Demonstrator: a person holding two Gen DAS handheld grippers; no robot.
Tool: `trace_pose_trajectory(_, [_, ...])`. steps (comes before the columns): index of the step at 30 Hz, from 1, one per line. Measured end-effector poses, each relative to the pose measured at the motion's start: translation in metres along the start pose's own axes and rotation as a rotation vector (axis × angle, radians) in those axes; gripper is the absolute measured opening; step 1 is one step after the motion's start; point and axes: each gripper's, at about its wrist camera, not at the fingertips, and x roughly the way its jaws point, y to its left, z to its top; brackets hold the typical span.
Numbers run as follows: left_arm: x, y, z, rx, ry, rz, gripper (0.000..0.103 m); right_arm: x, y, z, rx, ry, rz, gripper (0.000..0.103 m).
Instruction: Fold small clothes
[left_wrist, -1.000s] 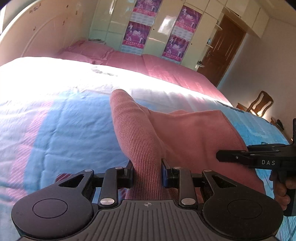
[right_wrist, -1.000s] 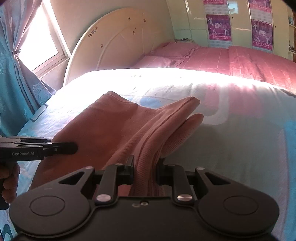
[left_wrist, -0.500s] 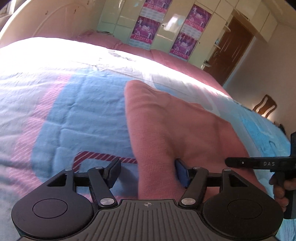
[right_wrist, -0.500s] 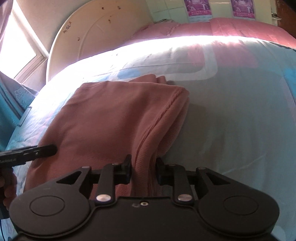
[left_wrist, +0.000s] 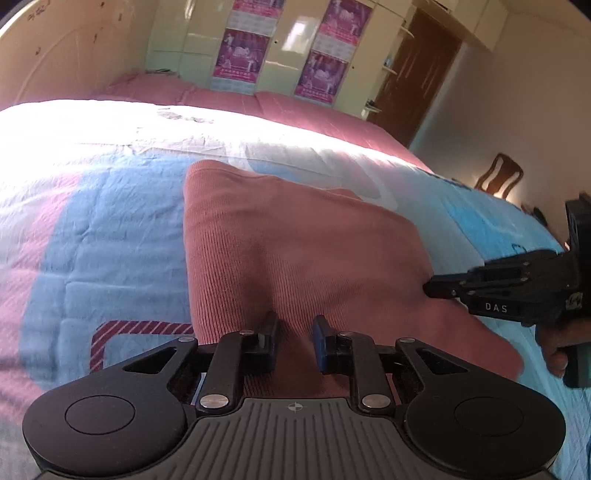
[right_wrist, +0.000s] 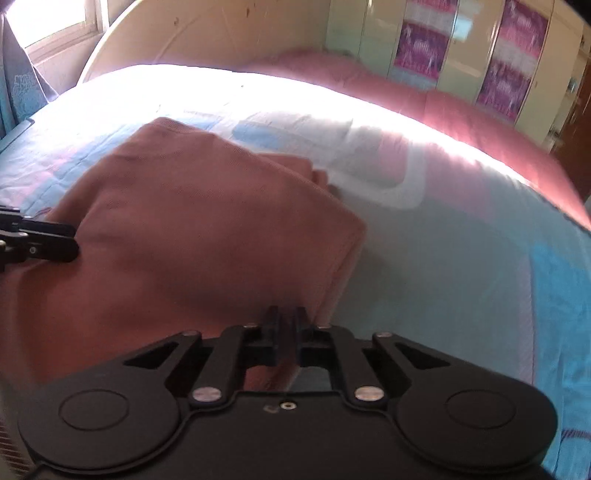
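**Both grippers pinch the near edge of a pink garment on the bed**

The left gripper (left_wrist: 294, 334) has just been closing, and its 2 jaws now stand close together with a raised ridge of the pink knit garment (left_wrist: 295, 236) bunched between them; the pads appear to press on it. The right gripper (right_wrist: 284, 326) has also just been closing, and its jaws are nearly together with a thin layer of the same cloth's right edge caught between them. In the left wrist view its tips meet the cloth's right side, so the 2 grips sit apart along the near edge.

That spacing likely keeps the edge taut and straight, so a fold can be carried over evenly.

The garment lies flat on the blue and pink quilt (left_wrist: 110, 229), already doubled into a rough rectangle, with layered edges showing at its far right corner. Beyond are a pink bedspread (left_wrist: 295, 114), a curved headboard (right_wrist: 207, 37), postered wardrobe doors (left_wrist: 284, 48) and a wooden chair (left_wrist: 498, 177).
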Motion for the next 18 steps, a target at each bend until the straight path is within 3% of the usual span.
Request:
trace_pose_trajectory(4, [-0.027, -0.005, -0.008, -0.006, -0.045, -0.038, 0.019, -0.034, -0.004, -0.002, 0.067, -0.043, 0.016, 0.016])
trace_pose_trajectory(10, [-0.052, -0.009, -0.042, -0.012, -0.024, -0.03, 0.018, -0.078, 0.025, -0.035, -0.024, -0.031, 0.109, 0.013])
trace_pose_trajectory(13, [-0.053, -0.01, -0.051, -0.027, -0.027, -0.001, 0.011, -0.067, 0.036, -0.053, -0.082, 0.024, 0.033, 0.008])
trace_pose_trajectory(14, [-0.055, -0.011, -0.053, -0.03, -0.034, 0.017, 0.009, -0.061, 0.036, -0.056, -0.082, 0.03, -0.008, 0.014])
trace_pose_trajectory(15, [-0.057, -0.012, -0.055, -0.032, -0.038, 0.035, 0.008, -0.058, 0.033, -0.058, -0.067, 0.022, -0.02, 0.018])
trace_pose_trajectory(18, [-0.058, -0.016, -0.067, -0.03, -0.023, 0.068, 0.007, -0.056, 0.027, -0.059, 0.007, 0.02, 0.005, 0.017])
